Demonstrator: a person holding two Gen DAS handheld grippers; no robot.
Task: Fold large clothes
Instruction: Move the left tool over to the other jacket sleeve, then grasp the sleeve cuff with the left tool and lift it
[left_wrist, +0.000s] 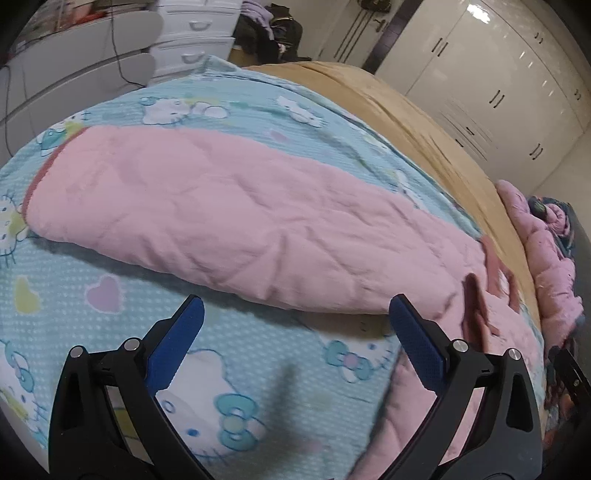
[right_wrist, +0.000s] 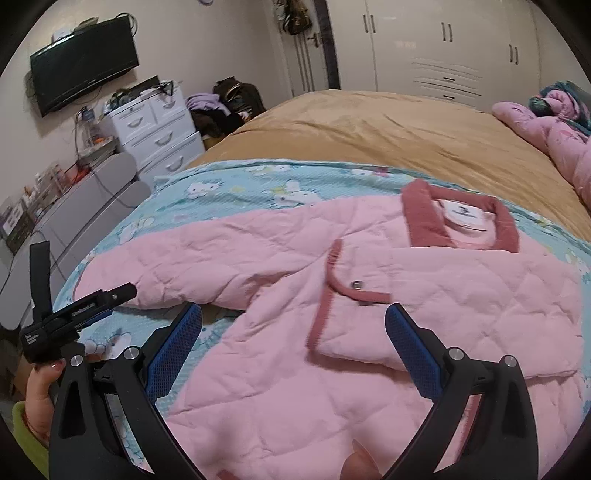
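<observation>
Pink quilted jacket (right_wrist: 295, 288) is lying spread on the blue cartoon-print blanket (left_wrist: 258, 369) over the bed (right_wrist: 369, 129), while the left gripper (left_wrist: 295, 332) and right gripper (right_wrist: 293, 332) are both hovering above it, fingers spread wide, gripping nothing.

Pink quilted jacket (right_wrist: 295, 332) (darker rose trim); turquoise cartoon-cat blanket (left_wrist: 258, 369); tan bedspread (right_wrist: 369, 129).
</observation>
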